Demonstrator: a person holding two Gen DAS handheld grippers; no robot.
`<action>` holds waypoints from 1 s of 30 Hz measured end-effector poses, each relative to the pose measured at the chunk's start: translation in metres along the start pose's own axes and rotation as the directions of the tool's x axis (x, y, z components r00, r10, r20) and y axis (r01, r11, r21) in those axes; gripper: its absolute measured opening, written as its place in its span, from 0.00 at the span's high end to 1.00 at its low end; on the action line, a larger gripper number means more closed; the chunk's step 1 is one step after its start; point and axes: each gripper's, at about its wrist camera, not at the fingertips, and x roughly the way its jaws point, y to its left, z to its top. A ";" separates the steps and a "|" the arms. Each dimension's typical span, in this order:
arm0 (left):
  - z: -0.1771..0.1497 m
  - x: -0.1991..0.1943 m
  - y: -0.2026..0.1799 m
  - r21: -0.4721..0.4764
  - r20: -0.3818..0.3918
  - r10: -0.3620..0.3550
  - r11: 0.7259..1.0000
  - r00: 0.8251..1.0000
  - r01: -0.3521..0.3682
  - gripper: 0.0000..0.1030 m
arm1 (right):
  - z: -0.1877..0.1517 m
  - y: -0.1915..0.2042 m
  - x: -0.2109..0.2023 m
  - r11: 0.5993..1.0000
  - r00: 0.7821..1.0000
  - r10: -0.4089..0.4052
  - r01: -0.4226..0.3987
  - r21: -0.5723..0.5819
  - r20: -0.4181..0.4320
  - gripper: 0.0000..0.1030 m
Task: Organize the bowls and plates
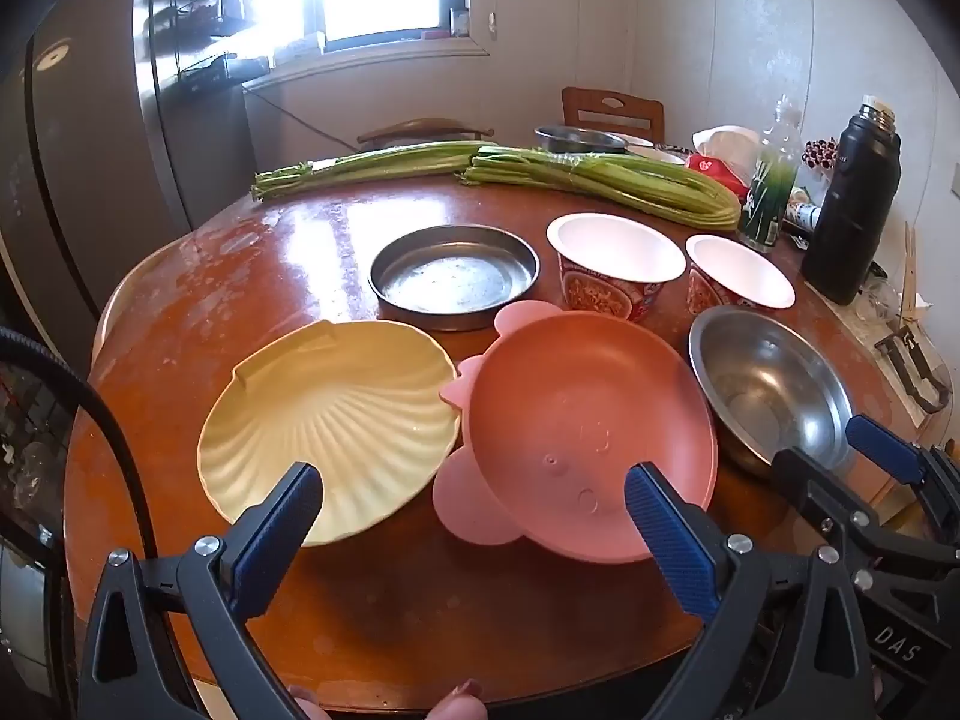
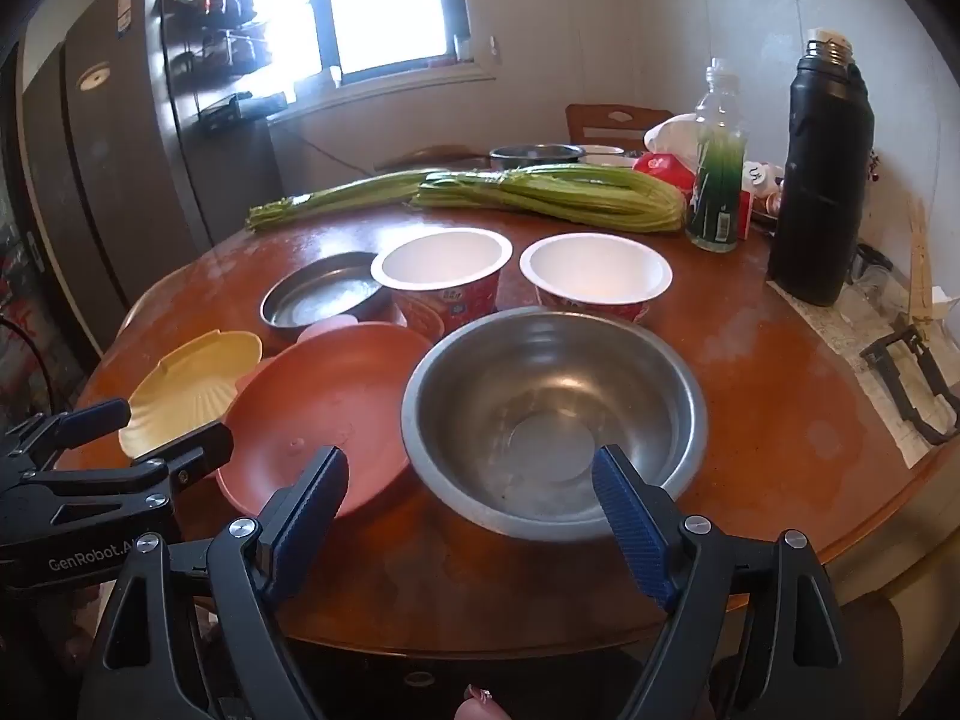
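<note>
On the round wooden table [image 1: 420,630] lie a yellow shell-shaped plate [image 1: 330,420], a pink pig-shaped plate [image 1: 588,426], a flat steel dish [image 1: 453,276], a steel bowl [image 1: 768,384] and two white paper noodle cups [image 1: 615,252] [image 1: 741,270]. My left gripper [image 1: 474,492] is open and empty, above the near edges of the yellow and pink plates. My right gripper [image 2: 468,480] is open and empty, at the near rim of the steel bowl [image 2: 552,414], with the pink plate [image 2: 336,408] to its left. The left gripper [image 2: 168,426] also shows in the right wrist view.
Two celery bunches [image 1: 600,180] lie across the far side of the table. A black thermos [image 2: 822,180], a green-labelled bottle [image 2: 717,180], bags and a far steel bowl [image 1: 576,138] stand at the back right. A fridge [image 1: 90,150] stands left. Chairs stand behind.
</note>
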 end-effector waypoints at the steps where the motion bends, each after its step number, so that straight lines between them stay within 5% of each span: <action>1: 0.000 -0.001 0.001 0.003 0.006 0.004 1.000 1.000 -0.004 0.01 | 0.000 -0.002 -0.002 1.000 1.000 -0.004 0.004 0.001 0.007 0.18; 30: -0.003 0.009 0.000 0.014 -0.043 0.000 1.000 0.999 0.001 0.01 | -0.004 0.003 0.010 0.998 0.998 -0.044 0.042 -0.041 -0.055 0.18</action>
